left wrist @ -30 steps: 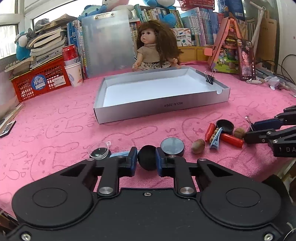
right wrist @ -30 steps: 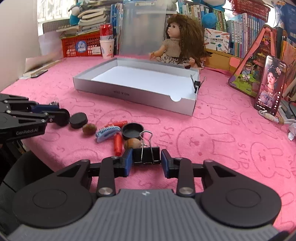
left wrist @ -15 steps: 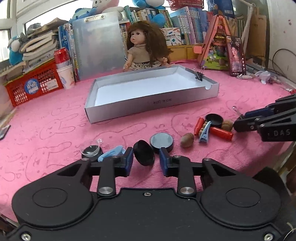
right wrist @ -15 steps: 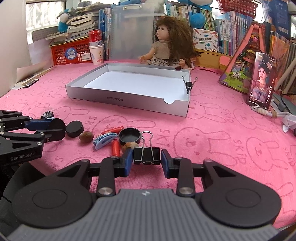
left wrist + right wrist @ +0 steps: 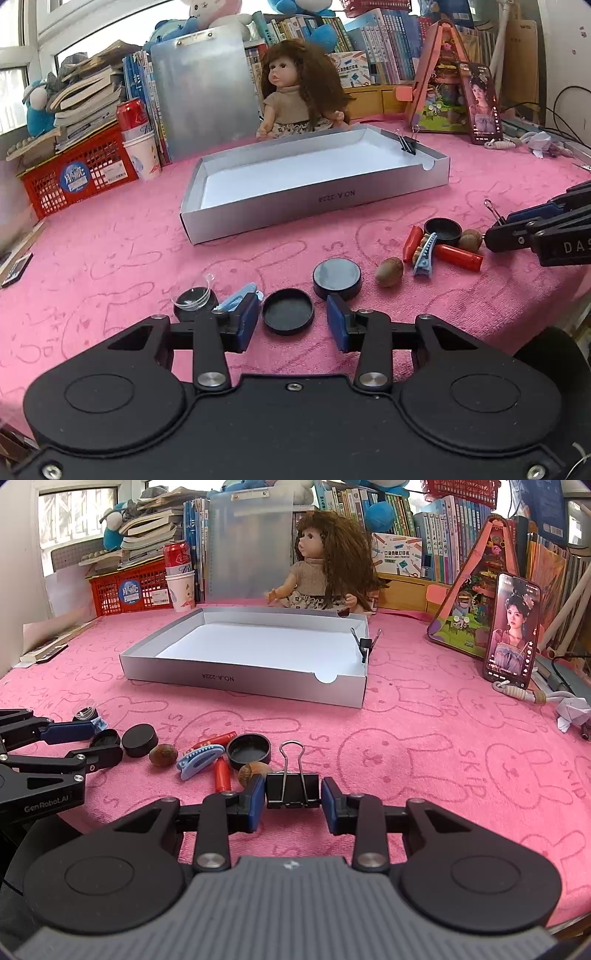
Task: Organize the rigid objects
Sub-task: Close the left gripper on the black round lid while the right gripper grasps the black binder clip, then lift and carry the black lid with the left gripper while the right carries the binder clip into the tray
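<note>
black round cap (image 5: 288, 311) | hollow side up | lying flat | pink cloth (image 5: 129, 258)

Pink cloth (image 5: 110, 236) with a bunny pattern; silver tray (image 5: 314, 201) (white inside); black lids (image 5: 288, 312), red tubes (image 5: 458, 257) at three o'clock.

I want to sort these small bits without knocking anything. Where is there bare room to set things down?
The silver tray has a bare white floor; only a small binder clip sits on its right wall. The pink cloth between the tray and the phone is also bare. It is crowded along the near edge, around the black caps, nuts, red tubes and blue hair clip.
</note>
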The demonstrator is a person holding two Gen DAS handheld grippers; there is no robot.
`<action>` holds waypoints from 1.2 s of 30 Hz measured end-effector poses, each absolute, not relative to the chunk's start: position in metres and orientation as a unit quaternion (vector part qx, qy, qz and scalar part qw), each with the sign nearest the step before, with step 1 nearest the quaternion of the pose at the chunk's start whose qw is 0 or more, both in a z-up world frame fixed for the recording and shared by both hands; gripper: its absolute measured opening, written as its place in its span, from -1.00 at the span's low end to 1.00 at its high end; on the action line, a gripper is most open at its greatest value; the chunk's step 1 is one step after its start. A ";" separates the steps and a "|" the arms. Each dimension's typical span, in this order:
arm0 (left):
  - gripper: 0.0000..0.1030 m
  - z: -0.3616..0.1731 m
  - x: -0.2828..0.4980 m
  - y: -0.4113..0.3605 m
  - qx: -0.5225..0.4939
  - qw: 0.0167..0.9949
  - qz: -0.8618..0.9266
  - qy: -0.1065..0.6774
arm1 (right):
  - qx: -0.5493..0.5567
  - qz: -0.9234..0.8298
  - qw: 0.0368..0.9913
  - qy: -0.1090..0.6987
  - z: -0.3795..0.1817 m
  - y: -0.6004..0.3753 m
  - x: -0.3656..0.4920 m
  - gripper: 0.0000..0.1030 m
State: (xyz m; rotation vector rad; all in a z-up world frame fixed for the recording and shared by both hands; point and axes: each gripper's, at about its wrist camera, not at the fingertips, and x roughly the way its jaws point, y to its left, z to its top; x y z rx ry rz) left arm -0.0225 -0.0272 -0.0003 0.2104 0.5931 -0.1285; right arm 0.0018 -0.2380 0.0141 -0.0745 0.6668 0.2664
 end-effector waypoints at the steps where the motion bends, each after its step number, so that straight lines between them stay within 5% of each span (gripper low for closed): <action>1: -0.24 0.000 -0.023 -0.027 0.099 0.948 -0.066 0.294 | -0.036 0.130 0.936 0.326 0.014 -0.238 0.002 -0.24; 36: -0.42 0.023 -0.013 -0.010 0.041 0.955 -0.060 0.289 | 0.008 0.103 0.946 0.307 0.023 -0.243 0.009 -0.26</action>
